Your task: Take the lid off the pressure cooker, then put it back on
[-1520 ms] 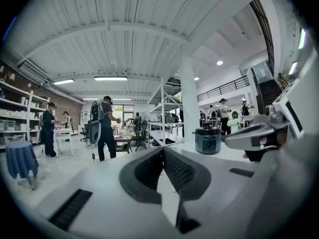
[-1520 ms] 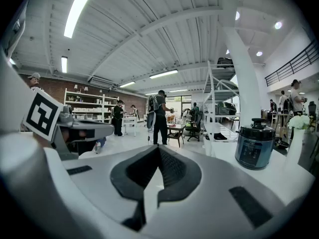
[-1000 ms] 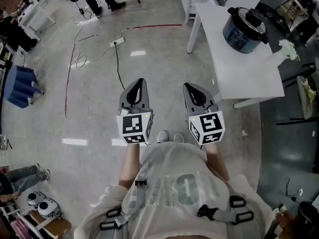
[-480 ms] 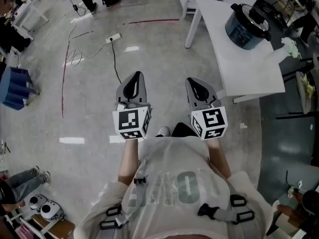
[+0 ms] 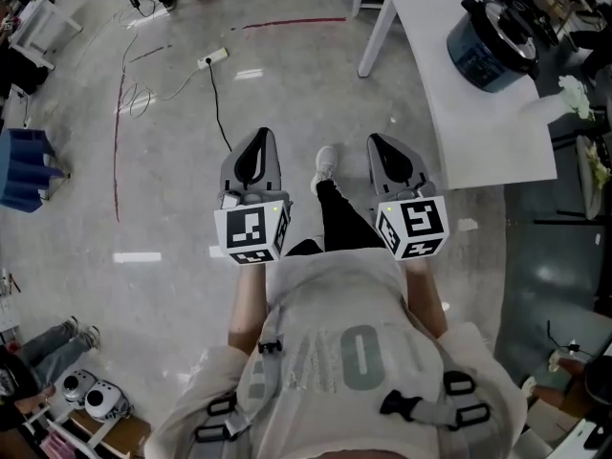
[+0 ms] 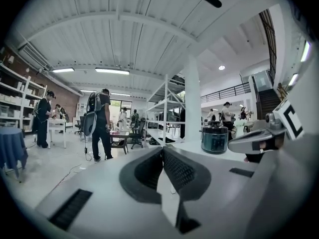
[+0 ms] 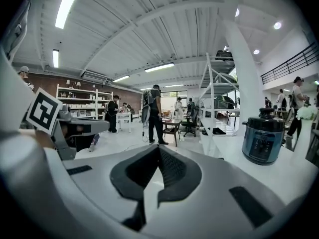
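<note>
Pressure cooker (image 5: 492,44) sits lidded on the white table (image 5: 459,122), well apart from my left gripper (image 5: 262,140) and right gripper (image 5: 378,145), both clenched empty.

Left gripper (image 5: 264,137) at 11 o'clock from the torso (image 5: 335,361), right gripper (image 5: 376,142) at 1 o'clock, both with jaws pressed together, empty, forearms (image 5: 246,304) held forward.

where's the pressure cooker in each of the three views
head view: pressure cooker at the top right, on the white table.
left gripper view: pressure cooker right of centre, at mid height.
right gripper view: pressure cooker at the far right, at mid height.
shared landmark: the white table it stands on.
</note>
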### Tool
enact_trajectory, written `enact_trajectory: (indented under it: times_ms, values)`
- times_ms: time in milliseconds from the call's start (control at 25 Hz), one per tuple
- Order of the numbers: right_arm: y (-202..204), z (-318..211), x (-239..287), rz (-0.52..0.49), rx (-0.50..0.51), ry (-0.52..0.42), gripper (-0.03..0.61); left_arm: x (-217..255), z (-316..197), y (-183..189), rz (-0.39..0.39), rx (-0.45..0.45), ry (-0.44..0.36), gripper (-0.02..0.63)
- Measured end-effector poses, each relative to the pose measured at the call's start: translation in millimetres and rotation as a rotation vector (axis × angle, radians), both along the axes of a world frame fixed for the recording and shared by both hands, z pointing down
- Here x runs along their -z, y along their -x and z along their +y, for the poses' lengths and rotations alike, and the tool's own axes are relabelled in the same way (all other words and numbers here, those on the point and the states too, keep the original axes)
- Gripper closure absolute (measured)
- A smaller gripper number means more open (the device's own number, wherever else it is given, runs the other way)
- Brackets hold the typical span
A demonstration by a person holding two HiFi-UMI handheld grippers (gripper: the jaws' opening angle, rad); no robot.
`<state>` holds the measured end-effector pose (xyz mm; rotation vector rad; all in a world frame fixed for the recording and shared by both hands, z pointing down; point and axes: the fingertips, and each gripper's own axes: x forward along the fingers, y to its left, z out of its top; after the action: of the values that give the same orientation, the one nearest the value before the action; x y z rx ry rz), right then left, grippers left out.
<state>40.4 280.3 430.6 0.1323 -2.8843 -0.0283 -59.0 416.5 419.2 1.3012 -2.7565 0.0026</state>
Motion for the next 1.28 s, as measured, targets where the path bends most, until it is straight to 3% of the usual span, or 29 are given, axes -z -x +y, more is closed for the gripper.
enact_trajectory:
  times_ms: [120, 240, 440, 720, 1000, 1160, 1280]
  values:
    - [31, -20, -12, -0.019, 0.010, 0.011, 0.574, -8, -15, 21, -0.037, 0.009, -0.034, 0.595]
    - [76, -37, -21, -0.027, 0.028, 0.023, 0.574, -24, -26, 62, -0.041, 0.041, -0.016, 0.595]
    - [183, -82, 0, -0.041, 0.056, 0.012, 0.574, -5, -53, 170, -0.009, 0.119, -0.041, 0.595]
    - [315, -156, 48, -0.098, 0.078, 0.000, 0.574, 53, -112, 310, -0.088, 0.196, -0.064, 0.594]
    - [392, -197, 58, -0.137, 0.074, 0.037, 0.574, 67, -151, 366, -0.109, 0.196, 0.002, 0.594]
    - [415, -206, 67, -0.157, 0.052, 0.069, 0.574, 70, -157, 398, -0.070, 0.207, -0.027, 0.595]
    - [425, -212, 76, -0.165, 0.039, 0.047, 0.574, 79, -171, 415, -0.093, 0.190, -0.031, 0.594]
